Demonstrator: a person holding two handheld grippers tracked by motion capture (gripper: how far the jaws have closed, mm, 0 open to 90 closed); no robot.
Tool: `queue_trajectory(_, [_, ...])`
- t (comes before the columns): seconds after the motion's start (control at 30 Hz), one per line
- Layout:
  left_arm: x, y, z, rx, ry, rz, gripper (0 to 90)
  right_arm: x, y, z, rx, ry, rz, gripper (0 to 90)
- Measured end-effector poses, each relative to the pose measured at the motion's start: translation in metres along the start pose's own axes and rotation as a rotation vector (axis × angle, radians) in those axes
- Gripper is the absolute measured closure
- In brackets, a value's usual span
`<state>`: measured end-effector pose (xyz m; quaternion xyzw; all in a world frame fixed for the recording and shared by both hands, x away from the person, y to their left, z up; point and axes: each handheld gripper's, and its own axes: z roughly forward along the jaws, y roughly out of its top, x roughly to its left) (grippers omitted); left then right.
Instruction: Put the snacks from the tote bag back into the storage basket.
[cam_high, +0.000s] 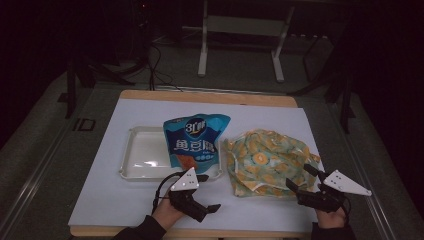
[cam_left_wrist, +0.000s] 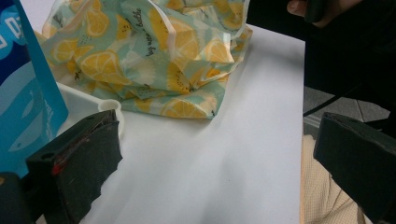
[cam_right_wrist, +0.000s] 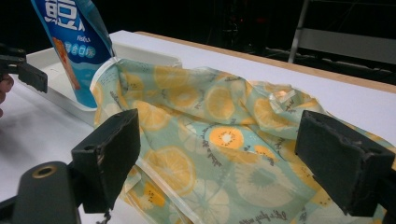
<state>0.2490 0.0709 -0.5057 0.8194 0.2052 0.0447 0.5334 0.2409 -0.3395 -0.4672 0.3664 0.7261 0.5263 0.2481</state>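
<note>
Landmark: the white tray (cam_high: 145, 152), set on the white worktop (cam_high: 100, 190).

Item positions. The blue snack pouch (cam_high: 196, 141) leans on the tray's right end, its top edge at the far side and its long axis running from the near rim toward the far side of the worktop. The lemon-print fabric bag (cam_high: 267, 162) lies crumpled just to the right of the tray; in the right gripper view its fabric (cam_right_wrist: 210, 130) touches the tray's right corner and the pouch (cam_right_wrist: 74, 42).

Key relation. The fabric bag lies directly ahead of the right claw (cam_high: 300, 187), which sits at the bag's near right edge, on the side away from the tray. The right gripper view places the bag between and beyond the two jaws, with the fabric passing close under the left jaw; actual contact cannot be confirmed. The right claw is the nearer to the bag. The left claw (cam_high: 207, 192) rests just in front of the tray's near right corner, below the pouch.

Claw state.
- Right claw: jaws wide apart, nothing gripped.
- Left claw: jaws wide apart, nothing gripped; in the left gripper view one jaw stands near the tray corner (cam_left_wrist: 109, 106), with bare worktop (cam_left_wrist: 224, 158) between the jaws.

Assessment. The bag is judged the item in hand. A short forward advance of the right claw would bring a fold between the jaws.
</note>
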Motion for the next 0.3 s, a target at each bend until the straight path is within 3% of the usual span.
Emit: queue_trajectory(0.3, [-0.0007,-0.0014,-0.0028,-0.007,0.003,-0.003,1.1,0.0000,0.0001,0.0035,0.006,0.008,-0.004,14.0])
